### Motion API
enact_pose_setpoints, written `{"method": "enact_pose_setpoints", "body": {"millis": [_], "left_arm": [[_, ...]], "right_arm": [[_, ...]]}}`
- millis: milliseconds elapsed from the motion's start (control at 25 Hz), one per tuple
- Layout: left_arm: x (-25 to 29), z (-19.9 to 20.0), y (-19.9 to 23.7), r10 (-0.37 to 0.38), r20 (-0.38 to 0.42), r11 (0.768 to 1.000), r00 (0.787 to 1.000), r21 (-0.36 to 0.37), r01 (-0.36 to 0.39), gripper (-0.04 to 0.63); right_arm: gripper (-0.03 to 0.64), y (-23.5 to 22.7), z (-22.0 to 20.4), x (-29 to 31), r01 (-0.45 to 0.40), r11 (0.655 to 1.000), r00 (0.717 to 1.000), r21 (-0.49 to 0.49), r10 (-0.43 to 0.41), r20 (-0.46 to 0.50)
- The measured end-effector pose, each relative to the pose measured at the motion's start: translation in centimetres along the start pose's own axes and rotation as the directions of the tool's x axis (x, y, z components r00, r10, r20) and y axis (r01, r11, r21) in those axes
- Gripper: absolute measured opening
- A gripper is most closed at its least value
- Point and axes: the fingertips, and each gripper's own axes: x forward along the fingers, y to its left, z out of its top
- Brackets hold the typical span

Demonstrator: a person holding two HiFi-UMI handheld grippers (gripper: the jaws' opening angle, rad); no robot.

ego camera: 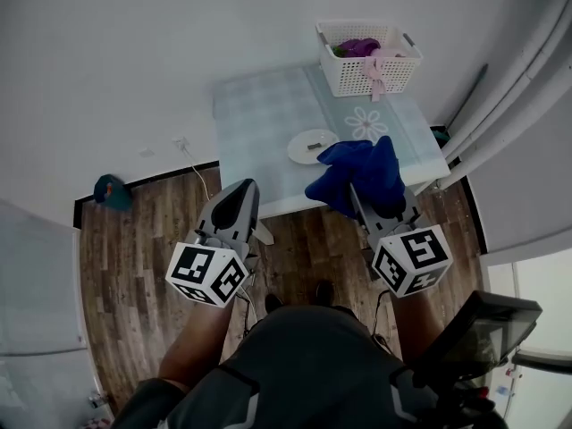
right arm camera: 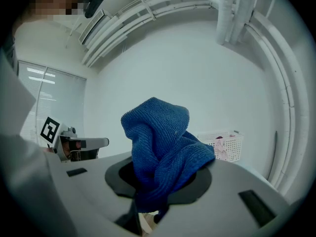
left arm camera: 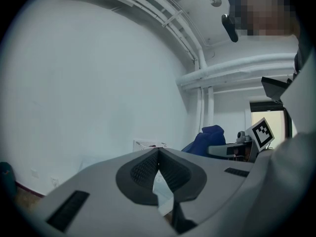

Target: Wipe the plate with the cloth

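While only head view shows plate (ego camera: pixel 313 145), right gripper (right arm camera: pixel 160 177) pinches cloth (right arm camera: pixel 158 132), left gripper (left arm camera: pixel 159 153) closed.

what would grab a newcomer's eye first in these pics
The bright blue cloth stands out first, bunched up in the closed jaws of the right gripper and held up near the front edge of the pale table. Next come the small white plate lying on that table just left of the cloth, and the white basket at its far right corner.

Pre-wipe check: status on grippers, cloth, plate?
Left gripper shut, empty. Right gripper shut on blue cloth, off the table. White plate on table, not yet touched; nothing between.
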Motion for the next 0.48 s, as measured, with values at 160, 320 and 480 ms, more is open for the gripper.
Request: {"method": "enact_pose_setpoints", "body": {"millis": [160, 320, 480], "left_arm": [[-0.20, 0.00, -0.33, -0.011, 0.001, 1.000, 1.000, 0.003, 0.011, 0.009], [-0.40, 0.10, -0.28, -0.016, 0.003, 1.000, 1.000, 0.014, 0.016, 0.009], [-1.02, -0.40, -0.20, -0.017, -0.009, 1.000, 1.000, -0.025, 0.017, 0.009]], "right_arm": [[0.118, -0.08, -0.27, -0.40, 0.012, 1.000, 1.000, 0.007, -0.012, -0.005], [0.118, -0.01, -0.41, -0.39, 0.022, 1.000, 1.000, 0.008, -0.022, -0.003], [0.119, 0.44, -0.51, -0.51, 0.017, 1.000, 1.000, 0.005, -0.017, -0.006]]}}
